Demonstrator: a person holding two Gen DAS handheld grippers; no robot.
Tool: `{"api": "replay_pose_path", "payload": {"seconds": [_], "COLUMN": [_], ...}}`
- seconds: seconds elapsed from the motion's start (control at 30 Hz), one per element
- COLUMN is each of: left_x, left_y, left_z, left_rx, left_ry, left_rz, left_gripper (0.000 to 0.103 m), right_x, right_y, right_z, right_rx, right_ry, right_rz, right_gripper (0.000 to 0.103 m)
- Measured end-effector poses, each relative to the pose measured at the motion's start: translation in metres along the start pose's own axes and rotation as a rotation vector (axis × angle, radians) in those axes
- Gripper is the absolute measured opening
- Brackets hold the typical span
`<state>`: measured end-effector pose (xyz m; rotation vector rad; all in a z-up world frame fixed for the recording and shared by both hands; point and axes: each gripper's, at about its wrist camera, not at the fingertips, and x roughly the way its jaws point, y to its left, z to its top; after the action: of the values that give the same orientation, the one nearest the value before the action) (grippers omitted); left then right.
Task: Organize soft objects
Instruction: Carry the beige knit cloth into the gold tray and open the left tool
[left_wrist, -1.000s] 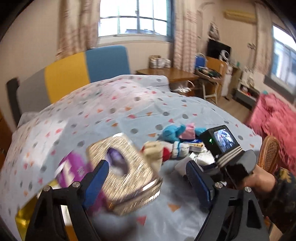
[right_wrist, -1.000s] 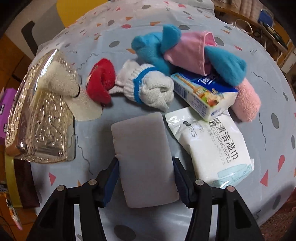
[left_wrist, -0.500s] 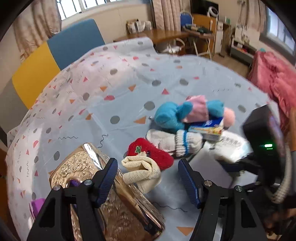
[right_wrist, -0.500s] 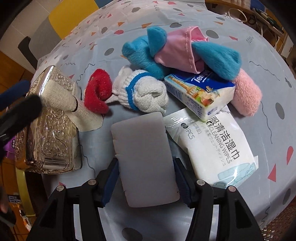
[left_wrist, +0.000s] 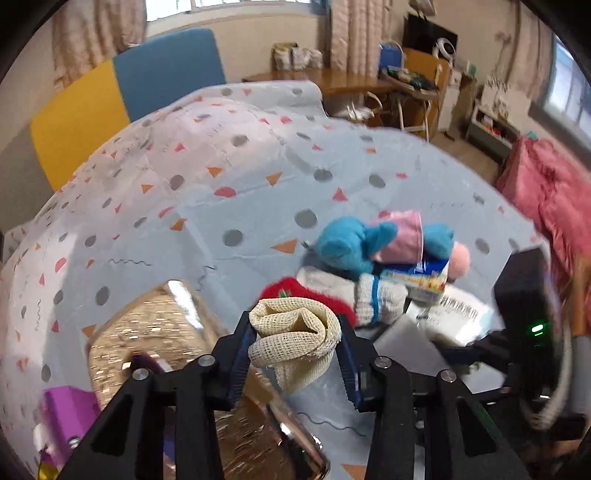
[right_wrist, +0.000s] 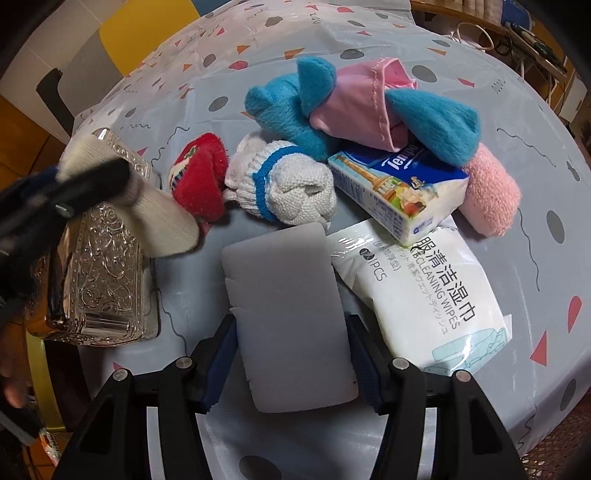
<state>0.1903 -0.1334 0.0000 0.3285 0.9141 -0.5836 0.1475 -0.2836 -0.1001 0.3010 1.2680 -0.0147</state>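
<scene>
While the left gripper (left_wrist: 295, 354) is closing on the rolled cream mesh cloth (left_wrist: 295, 338) beside the embossed silver metal box (right_wrist: 99, 269), the right gripper (right_wrist: 290, 354) grips a flat grey foam pad (right_wrist: 288, 314). Looks barely started: socks (right_wrist: 288, 188), fuzzy blue plush (right_wrist: 284, 110) and tissue packs (right_wrist: 402, 192) are all piled on the spotted tablecloth (right_wrist: 535, 122).

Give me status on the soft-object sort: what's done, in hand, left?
Done: nothing looks sorted yet; socks and packs lie in one pile on the tablecloth.
In hand: the left hand-held gripper is closing around the cream mesh sock by the metal tissue box; the right hand-held gripper straddles the grey sponge.
Left: red sock, white sock, blue socks, pink sock.
</scene>
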Motion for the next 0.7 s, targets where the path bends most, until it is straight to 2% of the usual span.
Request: {"api": "replay_pose_path", "payload": {"seconds": [0.07, 0.17, 0.3, 0.4, 0.57, 0.7], "left_x": [-0.015, -0.041, -0.079, -0.105, -0.139, -0.166], "left_y": [0.011, 0.039, 0.08, 0.113, 0.156, 0.181], "left_z": [0.003, 0.011, 0.019, 0.012, -0.024, -0.076], "left_rx": [-0.029, -0.128, -0.261, -0.365, -0.482, -0.565], "left_ry": [-0.025, -0.094, -0.211, -0.277, -0.33, -0.35], "left_rz": [-0.003, -0.015, 0.048, 0.09, 0.167, 0.213], "left_gripper": [0.043, 0.043, 0.043, 0.043, 0.043, 0.043], "right_x": [0.0, 0.002, 0.003, 0.004, 0.006, 0.009], "right_y": [0.002, 0.005, 0.013, 0.019, 0.032, 0.046], "right_z": [-0.001, -0.001, -0.001, -0.004, -0.011, -0.025], "right_rx": [-0.003, -0.016, -0.04, -0.065, -0.112, -0.146], "right_ry": [-0.002, -0.003, -0.007, -0.009, -0.01, -0.015], "right_rz": [-0.004, -0.018, -0.046, -0.069, -0.112, -0.144], "right_gripper": [0.06, 0.059, 0.059, 0.059, 0.059, 0.059]}}
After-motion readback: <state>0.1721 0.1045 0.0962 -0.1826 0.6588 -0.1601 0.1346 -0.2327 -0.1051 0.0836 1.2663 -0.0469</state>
